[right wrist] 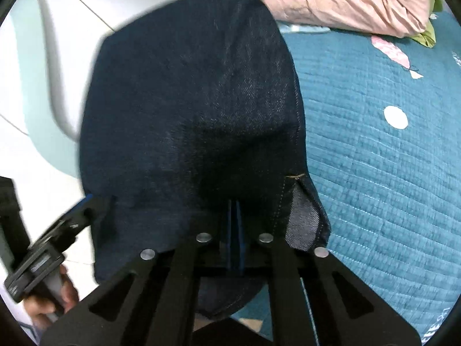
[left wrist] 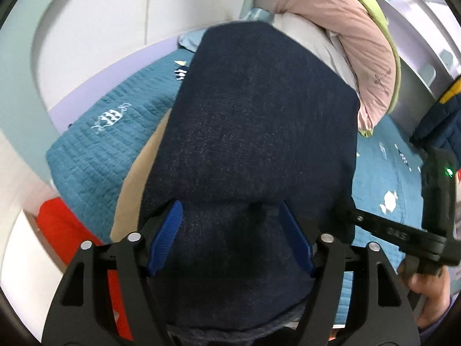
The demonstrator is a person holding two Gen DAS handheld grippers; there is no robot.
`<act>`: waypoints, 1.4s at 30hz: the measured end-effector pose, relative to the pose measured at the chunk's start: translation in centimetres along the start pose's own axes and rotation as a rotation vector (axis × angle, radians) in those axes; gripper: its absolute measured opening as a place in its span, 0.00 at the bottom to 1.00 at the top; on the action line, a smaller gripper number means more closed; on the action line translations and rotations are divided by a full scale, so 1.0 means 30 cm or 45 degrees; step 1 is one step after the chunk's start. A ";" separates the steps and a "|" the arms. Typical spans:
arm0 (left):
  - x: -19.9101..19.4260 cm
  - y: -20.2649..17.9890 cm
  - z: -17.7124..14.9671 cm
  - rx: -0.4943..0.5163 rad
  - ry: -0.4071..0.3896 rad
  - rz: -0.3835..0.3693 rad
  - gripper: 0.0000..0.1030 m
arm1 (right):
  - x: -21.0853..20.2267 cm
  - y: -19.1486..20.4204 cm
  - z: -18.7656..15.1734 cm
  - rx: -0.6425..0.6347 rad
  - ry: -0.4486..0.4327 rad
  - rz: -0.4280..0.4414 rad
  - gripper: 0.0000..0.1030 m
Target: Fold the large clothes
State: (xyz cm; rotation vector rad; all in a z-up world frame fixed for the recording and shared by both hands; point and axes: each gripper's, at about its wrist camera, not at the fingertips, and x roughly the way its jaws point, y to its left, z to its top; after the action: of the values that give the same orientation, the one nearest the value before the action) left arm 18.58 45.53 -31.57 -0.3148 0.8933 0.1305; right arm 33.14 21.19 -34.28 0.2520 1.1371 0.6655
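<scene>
on teal quilted bedspread (right wrist: 374,173): dark denim garment (left wrist: 253,115); pink duvet (left wrist: 360,37) behind

Bed under a teal quilted coverlet (right wrist: 374,173), pink duvet (left wrist: 366,46) bunched at its far end, dark denim garment (left wrist: 253,121) spread across

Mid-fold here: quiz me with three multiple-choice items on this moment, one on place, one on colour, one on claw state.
1. Where does the pink pillow lie?
A. beyond the dark denim garment, at the bed's far end
B. on the floor
C. between the left claw's fingers

2. What colour is the quilted bedspread?
A. yellow
B. teal
C. black

3. How does the right claw stand?
A. wide open
B. out of view
C. shut on the garment

Answers:
1 A, it shows past the denim's top edge.
2 B, teal with white motifs.
3 C, its blue pads meet on the cloth, while the left claw gapes open around denim.
</scene>
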 end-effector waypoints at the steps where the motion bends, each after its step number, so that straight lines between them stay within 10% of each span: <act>1: -0.024 -0.008 -0.001 -0.015 -0.014 0.017 0.89 | -0.037 0.010 -0.013 -0.009 -0.017 0.026 0.09; 9: -0.384 -0.236 -0.104 0.051 -0.166 0.319 0.94 | -0.423 0.106 -0.121 -0.215 -0.159 -0.066 0.55; 15: -0.660 -0.436 -0.249 0.084 -0.322 0.299 0.96 | -0.760 0.157 -0.311 -0.364 -0.343 -0.190 0.85; 28: -1.101 -0.777 -0.490 0.234 -0.599 0.257 0.96 | -1.281 0.191 -0.619 -0.462 -0.727 -0.279 0.93; 42: -1.317 -0.896 -0.601 0.300 -0.796 0.253 0.96 | -1.486 0.251 -0.789 -0.488 -0.927 -0.356 0.93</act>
State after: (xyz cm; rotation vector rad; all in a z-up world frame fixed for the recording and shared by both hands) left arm -12.93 15.02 -5.41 0.0425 0.3105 0.2866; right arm -2.15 -3.30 -6.75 -0.0047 0.3248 0.4665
